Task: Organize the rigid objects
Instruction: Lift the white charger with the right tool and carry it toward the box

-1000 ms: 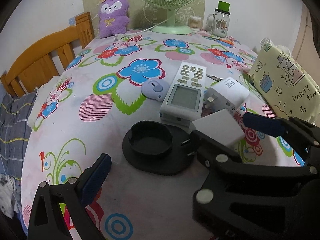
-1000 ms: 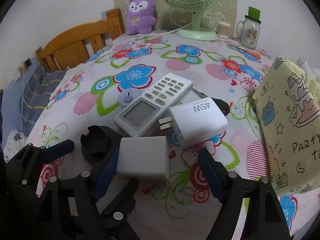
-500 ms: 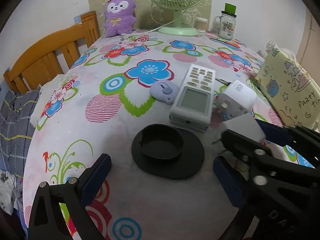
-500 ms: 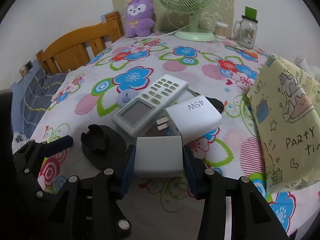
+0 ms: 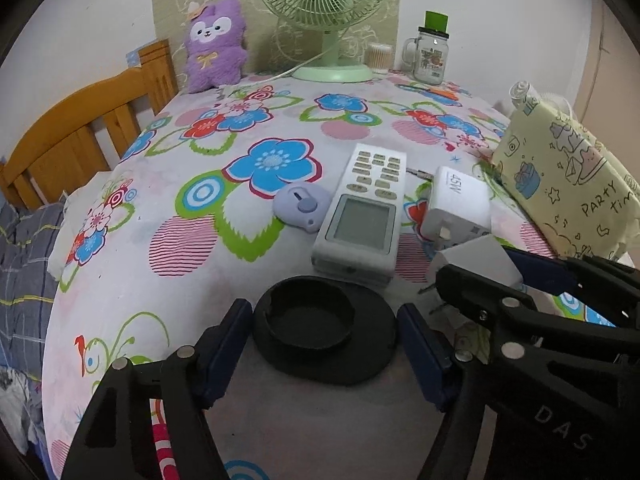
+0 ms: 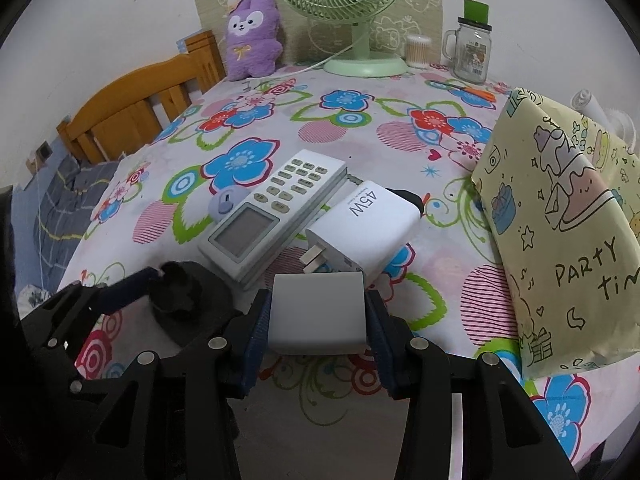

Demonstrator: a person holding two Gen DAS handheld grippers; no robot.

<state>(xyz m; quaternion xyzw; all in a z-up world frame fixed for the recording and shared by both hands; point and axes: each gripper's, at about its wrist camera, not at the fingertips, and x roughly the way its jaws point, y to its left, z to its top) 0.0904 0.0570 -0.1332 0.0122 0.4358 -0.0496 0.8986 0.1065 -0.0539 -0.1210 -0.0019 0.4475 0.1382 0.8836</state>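
White charger [image 6: 318, 312] sits clamped in level right tool [image 6: 318, 344].

Soft, even indoor light; sharp centre, fisheye bending (dark vignetted corners).

Lower centre, your left gripper [image 5: 325, 344] brackets the black dish [image 5: 324, 332] — fingers apart; right gripper [image 5: 480, 276] clamps a white charger [image 5: 476, 258].
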